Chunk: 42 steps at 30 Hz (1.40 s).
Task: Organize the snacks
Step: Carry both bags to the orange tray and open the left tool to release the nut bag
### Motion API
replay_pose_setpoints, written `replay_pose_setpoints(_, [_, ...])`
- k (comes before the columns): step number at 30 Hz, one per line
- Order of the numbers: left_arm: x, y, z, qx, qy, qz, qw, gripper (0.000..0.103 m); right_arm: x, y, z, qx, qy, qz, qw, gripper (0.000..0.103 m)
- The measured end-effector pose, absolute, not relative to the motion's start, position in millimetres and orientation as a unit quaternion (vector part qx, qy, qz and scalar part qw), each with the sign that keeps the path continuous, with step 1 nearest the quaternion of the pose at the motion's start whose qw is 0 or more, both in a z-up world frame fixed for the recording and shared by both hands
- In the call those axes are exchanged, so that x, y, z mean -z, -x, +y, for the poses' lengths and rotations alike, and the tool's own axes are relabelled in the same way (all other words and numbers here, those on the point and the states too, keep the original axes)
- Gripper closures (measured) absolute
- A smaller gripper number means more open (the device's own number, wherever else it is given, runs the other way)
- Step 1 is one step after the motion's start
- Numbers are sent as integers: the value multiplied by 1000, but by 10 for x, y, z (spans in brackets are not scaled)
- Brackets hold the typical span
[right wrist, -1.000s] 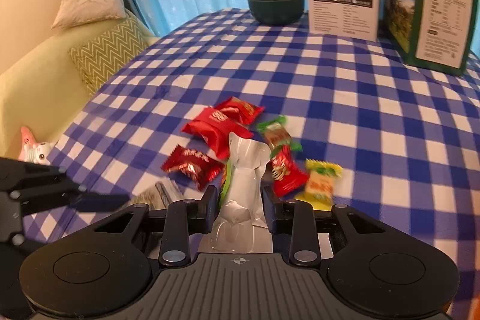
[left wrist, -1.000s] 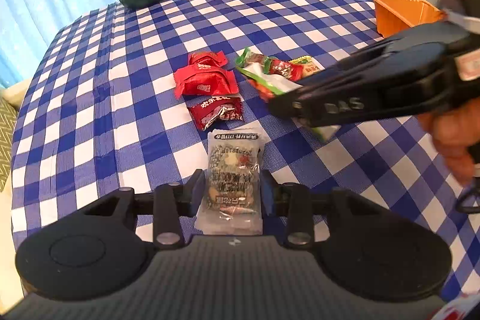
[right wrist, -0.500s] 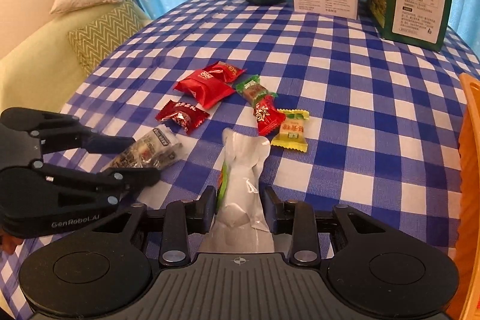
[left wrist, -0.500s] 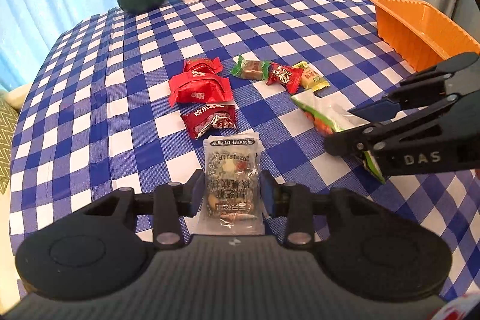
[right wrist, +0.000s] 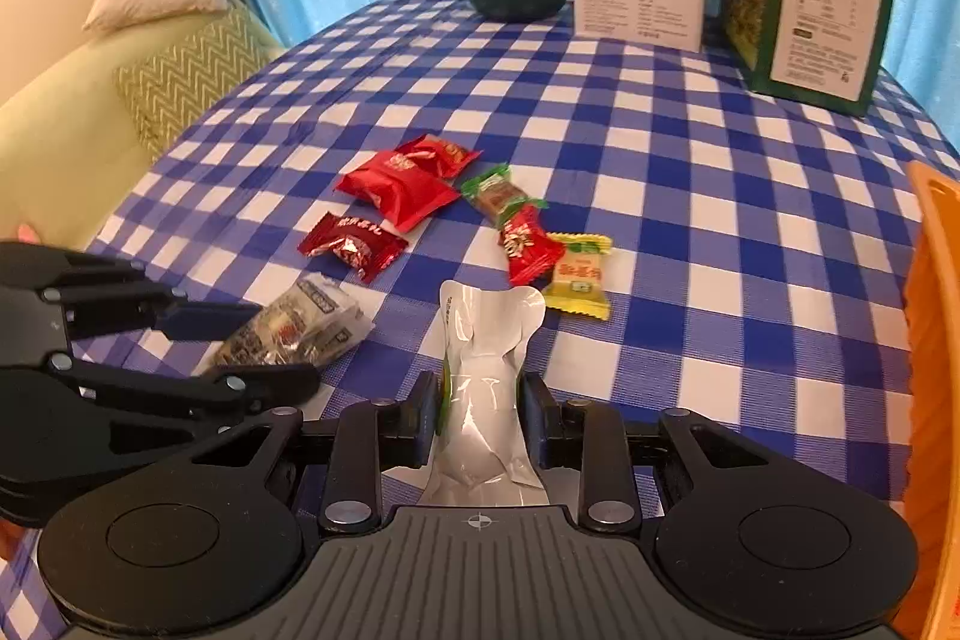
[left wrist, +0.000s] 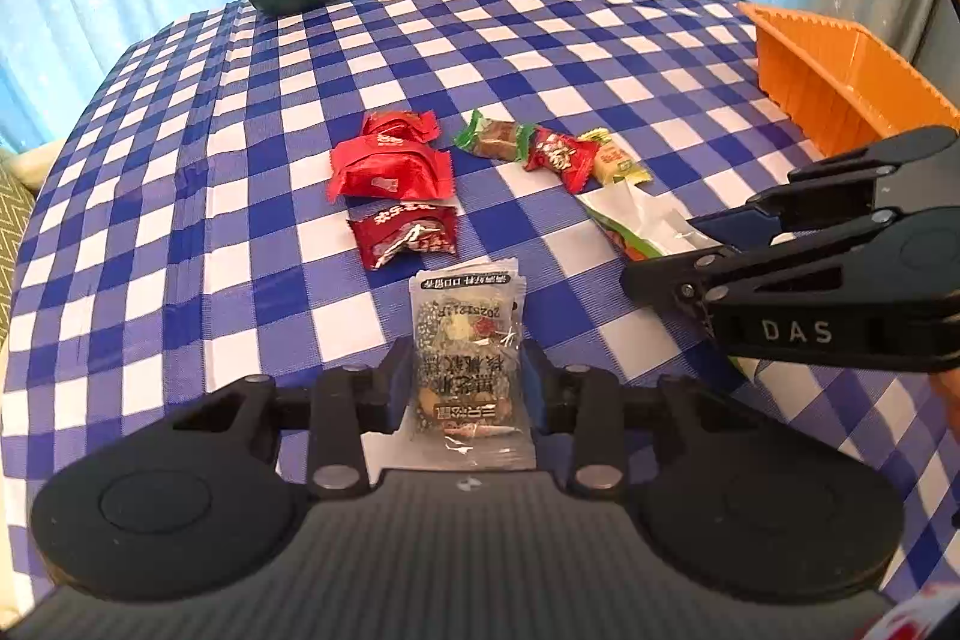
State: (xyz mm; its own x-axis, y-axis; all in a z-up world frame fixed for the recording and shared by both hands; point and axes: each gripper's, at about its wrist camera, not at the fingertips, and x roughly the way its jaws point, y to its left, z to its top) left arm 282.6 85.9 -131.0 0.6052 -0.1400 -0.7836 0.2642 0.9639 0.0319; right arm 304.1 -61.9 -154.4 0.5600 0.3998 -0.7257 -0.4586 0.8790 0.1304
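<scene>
Now the left gripper (left wrist: 467, 388) has its jaws tight on a clear nut bar (left wrist: 468, 358). Over on the other side, the right gripper (right wrist: 480, 418) has a white pouch (right wrist: 486, 370) between its jaws, which are closing on it. Both snacks are just above the bench (left wrist: 180, 220). More candies (left wrist: 390, 166) lie in the middle. An orange tray (left wrist: 840, 70) sits at the edge.
</scene>
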Motion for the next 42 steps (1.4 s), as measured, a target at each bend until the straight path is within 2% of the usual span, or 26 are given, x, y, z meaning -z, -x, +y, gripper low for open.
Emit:
replay_pose_setpoints(12, [1087, -2422, 583, 76, -34, 402, 912, 69, 1247, -2527, -965, -196, 6, 351, 915, 73])
replay_pose_setpoints(20, [680, -2029, 340, 72, -13, 372, 926, 69, 1022, -2036, -1352, -163, -18, 343, 925, 73])
replay_pose_setpoints(32, [154, -1440, -215, 109, -9, 344, 933, 69, 485, -1282, -1906, -103, -46, 321, 940, 73])
replay_pose_setpoints(42, [-93, -1293, -697, 150, -23, 329, 932, 69, 246, -1014, -2413, -42, -63, 315, 946, 73])
